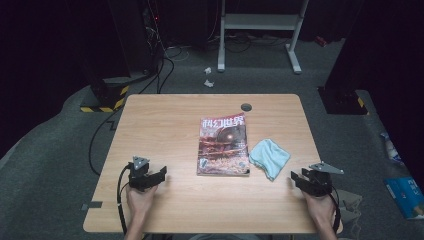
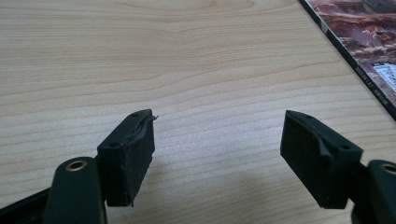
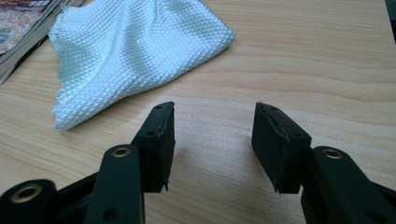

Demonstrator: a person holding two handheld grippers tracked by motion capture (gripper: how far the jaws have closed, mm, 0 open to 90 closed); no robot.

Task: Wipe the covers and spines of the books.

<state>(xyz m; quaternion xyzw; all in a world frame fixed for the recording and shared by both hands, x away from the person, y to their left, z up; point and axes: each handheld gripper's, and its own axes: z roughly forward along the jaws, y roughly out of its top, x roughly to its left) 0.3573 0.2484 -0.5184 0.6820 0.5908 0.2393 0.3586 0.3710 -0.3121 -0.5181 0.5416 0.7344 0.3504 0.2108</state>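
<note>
Two black jaws spread wide over bare wood, nothing between them: left gripper (image 2: 217,140), resting near the near left corner of the table (image 1: 165,115). Same at the near right corner: right gripper (image 3: 212,140), jaws parted, holding nothing, pointed at the cloth (image 3: 135,56) just ahead.

Largest down:

One table, light wood, rectangular, with a dark round grommet (image 1: 246,106) near the far edge, right of centre.

One magazine (image 1: 223,145), flat at the middle of the table, cover up, spine toward the left gripper. Large Chinese title in white characters across the top of a reddish-brown cover; small white label at the lower corner, print too small to read. Well apart from the left gripper, bare wood between.

One cloth, pale blue-white with a waffle weave, crumpled, just beside the magazine's right edge, possibly touching it. Near the right gripper, nothing in between.

Two grippers, one per hand, each with a grey three-cornered plate on top and a trailing cable.

Beyond the table: grey carpet, a white frame stand (image 1: 260,30), dark cabinets, yellow-black striped tape (image 1: 102,102), two scraps of white paper (image 1: 208,76), a blue book (image 1: 406,195) on the floor at right.
</note>
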